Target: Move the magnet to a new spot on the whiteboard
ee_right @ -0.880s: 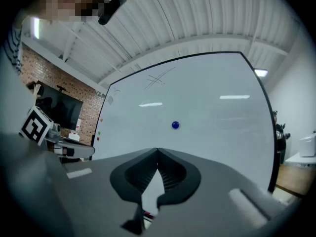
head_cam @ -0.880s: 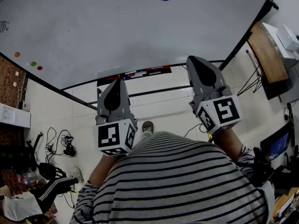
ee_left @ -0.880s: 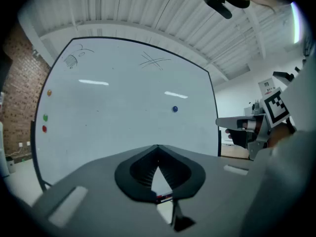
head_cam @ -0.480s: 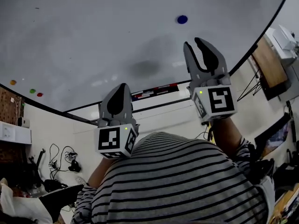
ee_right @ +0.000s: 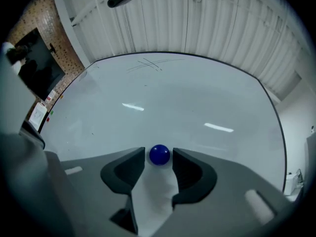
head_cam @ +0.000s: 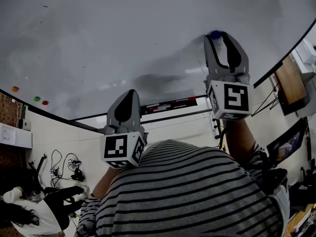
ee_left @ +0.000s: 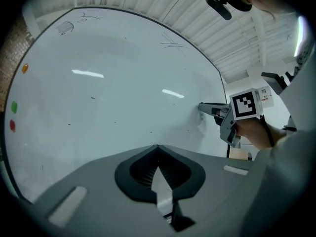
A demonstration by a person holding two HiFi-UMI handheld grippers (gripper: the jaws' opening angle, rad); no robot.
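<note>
Magnet (ee_right: 159,155) now sits between right hand-held gripper (ee_right: 159,152) jaws.

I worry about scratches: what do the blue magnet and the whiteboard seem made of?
Blue magnet: likely a glossy moulded plastic cap; it looks smooth, rounded and evenly coloured, with a faint sheen. Whiteboard: a glossy coated sheet, probably steel-backed; it shows bright reflected streaks, and the magnet clings to it.

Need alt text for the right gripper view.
The right gripper holds its jaws apart on either side of a round blue magnet on the whiteboard, not yet closed on it. The board fills most of the view, with faint pen marks near its top.
</note>
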